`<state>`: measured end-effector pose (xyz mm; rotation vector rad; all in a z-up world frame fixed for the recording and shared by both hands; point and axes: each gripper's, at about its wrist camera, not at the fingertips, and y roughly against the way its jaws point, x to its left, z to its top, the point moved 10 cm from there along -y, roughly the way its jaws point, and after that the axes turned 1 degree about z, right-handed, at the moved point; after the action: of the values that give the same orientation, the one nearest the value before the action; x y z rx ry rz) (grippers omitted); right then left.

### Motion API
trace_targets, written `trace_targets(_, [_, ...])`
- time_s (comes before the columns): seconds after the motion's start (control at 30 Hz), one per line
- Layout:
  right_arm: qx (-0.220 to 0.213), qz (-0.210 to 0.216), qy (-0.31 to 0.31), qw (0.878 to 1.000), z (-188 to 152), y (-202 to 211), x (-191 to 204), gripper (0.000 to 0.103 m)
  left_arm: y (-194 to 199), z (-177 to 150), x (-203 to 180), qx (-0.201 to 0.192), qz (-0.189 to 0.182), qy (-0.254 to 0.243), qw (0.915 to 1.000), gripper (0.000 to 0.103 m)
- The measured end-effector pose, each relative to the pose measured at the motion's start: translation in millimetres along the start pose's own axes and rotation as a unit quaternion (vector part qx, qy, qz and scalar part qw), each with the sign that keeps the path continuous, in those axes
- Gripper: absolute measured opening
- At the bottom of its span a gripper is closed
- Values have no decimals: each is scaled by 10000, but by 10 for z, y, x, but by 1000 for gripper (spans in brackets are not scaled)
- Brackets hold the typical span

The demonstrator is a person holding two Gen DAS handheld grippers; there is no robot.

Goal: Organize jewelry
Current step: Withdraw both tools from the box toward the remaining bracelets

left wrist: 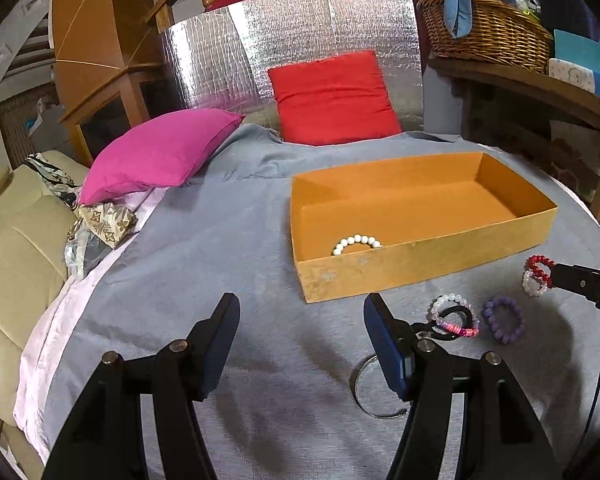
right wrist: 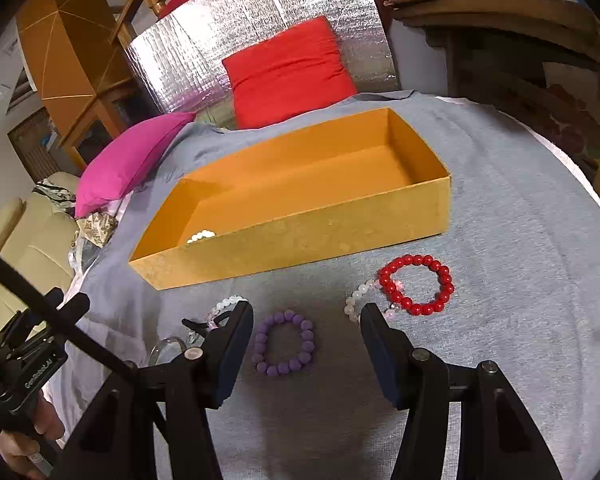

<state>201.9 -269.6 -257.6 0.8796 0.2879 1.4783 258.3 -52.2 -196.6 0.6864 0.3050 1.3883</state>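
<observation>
An open orange box (left wrist: 420, 256) (right wrist: 300, 240) lies on the grey cloth and holds a white bead bracelet (left wrist: 356, 243) (right wrist: 201, 236) at its near left end. In front of it lie a purple bead bracelet (left wrist: 502, 319) (right wrist: 283, 342), a red bead bracelet (left wrist: 539, 269) (right wrist: 417, 284), a pale pink-white bracelet (right wrist: 358, 300), a clear-and-pink bracelet over a black hair tie (left wrist: 454, 316), and a metal bangle (left wrist: 374, 390). My left gripper (left wrist: 300, 344) is open and empty, left of the jewelry. My right gripper (right wrist: 306, 352) is open over the purple bracelet.
A magenta pillow (left wrist: 160, 152) and a red pillow (left wrist: 332, 96) lie at the back against a silver foil panel (left wrist: 260, 40). A cream sofa (left wrist: 16, 240) is on the left. A wicker basket (left wrist: 488, 28) sits on a wooden shelf to the right.
</observation>
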Motion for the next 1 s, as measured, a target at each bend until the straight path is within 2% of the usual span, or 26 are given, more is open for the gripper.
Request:
trace_targets(0.43, [142,79,-60,9999,1,-23,-64,60,-176,-78,-103,219,-38,-102,9997,65])
trace_targets(0.5, [135,8,-168,9998,37,-14,-175,60,-235,-118,-154,331,-151,-130,9993,65])
trace_targets(0.67, [150,-97,-632,9978,110,-2,-540,60,-349,-202,-370,644,-768,-146,9949,65])
trace_targets(0.77, [216,25,-888,9958,104,2,-654,59,-426,-251,-416,816,-810,-145,9933,65])
trace_targets(0.87, [377,219,-916,9948,69,-51,-593,59,-500,-292,-347,956,-725,-107,9927,65])
trace_targets(1.0, [764,280,-599,9949,-57,-263,-329,55,-576,-348,-200,1091,-680,117,9916,65])
